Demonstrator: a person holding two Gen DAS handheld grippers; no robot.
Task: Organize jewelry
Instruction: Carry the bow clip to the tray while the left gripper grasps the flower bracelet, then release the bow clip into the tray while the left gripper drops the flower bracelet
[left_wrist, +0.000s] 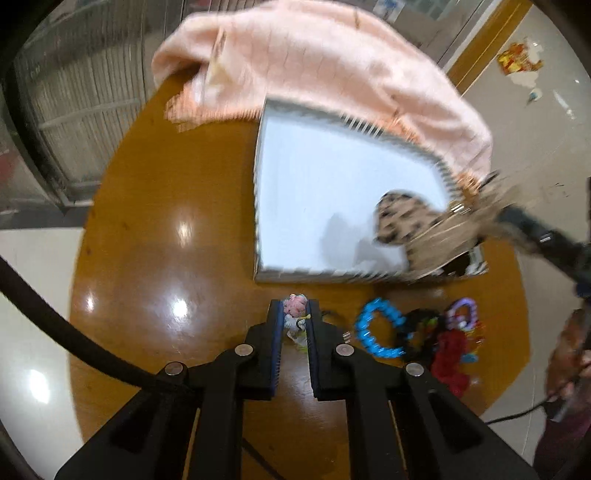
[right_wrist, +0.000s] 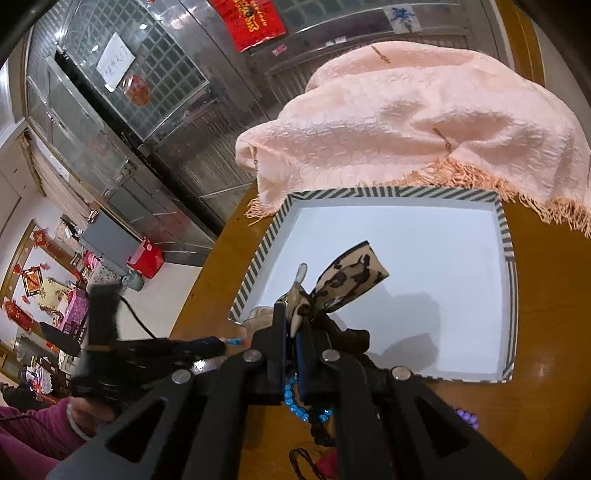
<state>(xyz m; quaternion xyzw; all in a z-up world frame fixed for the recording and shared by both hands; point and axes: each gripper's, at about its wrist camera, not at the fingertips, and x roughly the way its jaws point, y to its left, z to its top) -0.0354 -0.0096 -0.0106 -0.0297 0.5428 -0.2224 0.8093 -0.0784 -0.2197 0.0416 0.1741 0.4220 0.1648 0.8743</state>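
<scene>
**Both grippers hold pieces at the near edge of the striped tray**

The left gripper (left_wrist: 295, 314) has its jaws drawn in on a small pink and white fabric hair tie (left_wrist: 294, 306), which sits pinched between the blue pads just short of the fingertips, over the round glossy brown wooden table (left_wrist: 166, 206). It hangs just in front of the near wall of the shallow square tray with a grey-and-white striped rim and pale blue floor (left_wrist: 306, 184).

The right gripper (right_wrist: 293, 314) is clamped tight on a leopard-print fabric bow clip (right_wrist: 347, 280). The bow fans out past the fingertips above the tray's near corner (right_wrist: 258, 254).

To the right of the left gripper, a heap of pieces lies on the table: a bright blue beaded bracelet (left_wrist: 376, 328), a black scrunchie (left_wrist: 421, 325), a purple beaded ring (left_wrist: 461, 314) and a red fabric scrunchie (left_wrist: 450, 354).

A peach fringed textured cloth (right_wrist: 424, 122) is bunched behind the tray, its fringe touching the far rim.
</scene>
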